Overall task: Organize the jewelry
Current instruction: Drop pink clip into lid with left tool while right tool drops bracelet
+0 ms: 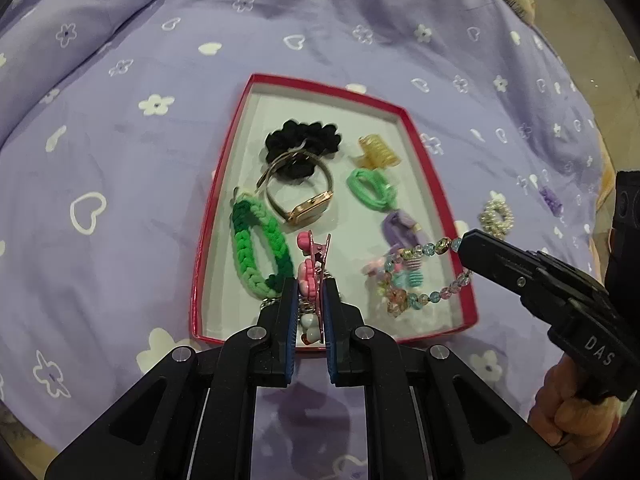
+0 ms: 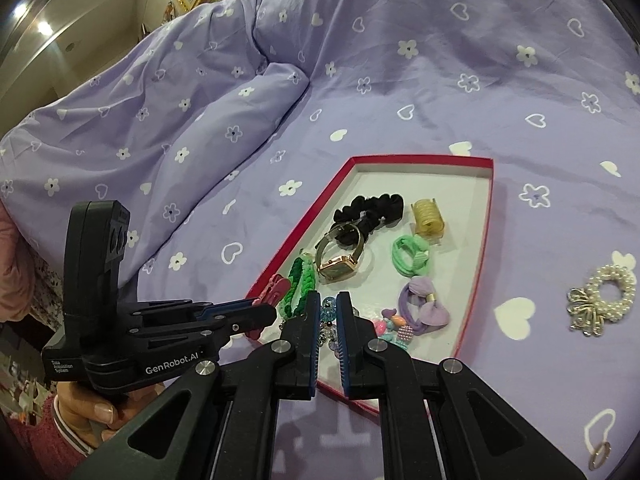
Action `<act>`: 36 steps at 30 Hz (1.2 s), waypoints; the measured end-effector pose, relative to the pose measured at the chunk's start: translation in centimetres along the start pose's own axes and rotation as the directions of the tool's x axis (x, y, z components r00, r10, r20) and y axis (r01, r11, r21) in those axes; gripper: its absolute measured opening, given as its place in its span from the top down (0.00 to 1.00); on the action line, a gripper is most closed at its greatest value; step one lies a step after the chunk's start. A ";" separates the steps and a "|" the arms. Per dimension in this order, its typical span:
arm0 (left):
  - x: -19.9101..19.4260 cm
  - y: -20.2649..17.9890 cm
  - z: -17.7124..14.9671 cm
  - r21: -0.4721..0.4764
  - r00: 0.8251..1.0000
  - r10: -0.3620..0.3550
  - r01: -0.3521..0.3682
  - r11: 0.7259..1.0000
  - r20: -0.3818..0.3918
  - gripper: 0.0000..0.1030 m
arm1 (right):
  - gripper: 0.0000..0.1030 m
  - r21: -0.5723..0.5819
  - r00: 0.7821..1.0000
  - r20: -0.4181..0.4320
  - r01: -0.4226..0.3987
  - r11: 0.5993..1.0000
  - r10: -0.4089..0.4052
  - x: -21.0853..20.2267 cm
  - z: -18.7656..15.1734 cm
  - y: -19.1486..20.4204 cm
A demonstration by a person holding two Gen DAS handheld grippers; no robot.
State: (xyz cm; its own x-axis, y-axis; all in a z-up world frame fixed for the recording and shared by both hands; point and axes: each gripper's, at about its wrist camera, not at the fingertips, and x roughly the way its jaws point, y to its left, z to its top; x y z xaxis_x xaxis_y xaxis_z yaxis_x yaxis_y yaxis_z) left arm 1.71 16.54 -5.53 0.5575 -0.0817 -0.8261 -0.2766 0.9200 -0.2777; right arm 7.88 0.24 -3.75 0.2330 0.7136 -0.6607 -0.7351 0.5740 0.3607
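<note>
Left wrist: left hand-held gripper clenches pink flower clip; right one pinches pastel bead string.

Only readable stuff is on the tools: the left gripper has "GenRobot.AI" in white along its side plus a tiny "Data Acquisition System" label, and the right gripper shows "DAS" on its body.

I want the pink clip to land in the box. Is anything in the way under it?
Partly. The pink flower clip, held by the left gripper, hangs over the red box; a silvery chain lies right beneath. White floor beyond it is bare.
</note>
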 end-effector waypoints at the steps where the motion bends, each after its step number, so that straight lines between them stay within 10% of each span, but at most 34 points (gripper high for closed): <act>1: 0.2 0.1 0.0 -0.002 1.000 0.000 0.000 1.000 -0.005 0.90 | 0.93 0.002 1.000 -0.007 0.005 1.000 -0.005 0.4 -0.1 -0.1; 36: 3.4 0.6 -0.1 -0.004 0.996 0.038 -0.039 0.999 -0.083 0.81 | 0.88 0.079 0.989 -0.136 0.064 0.995 -0.053 4.2 -2.4 -4.1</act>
State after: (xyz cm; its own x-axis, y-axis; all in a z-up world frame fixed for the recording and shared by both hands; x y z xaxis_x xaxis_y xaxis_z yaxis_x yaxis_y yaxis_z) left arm 3.38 16.80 -8.53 0.4799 -0.0779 -0.8738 -0.3013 0.9208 -0.2476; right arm 10.32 -0.13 -9.57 0.1824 0.6210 -0.7623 -0.6665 0.6480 0.3685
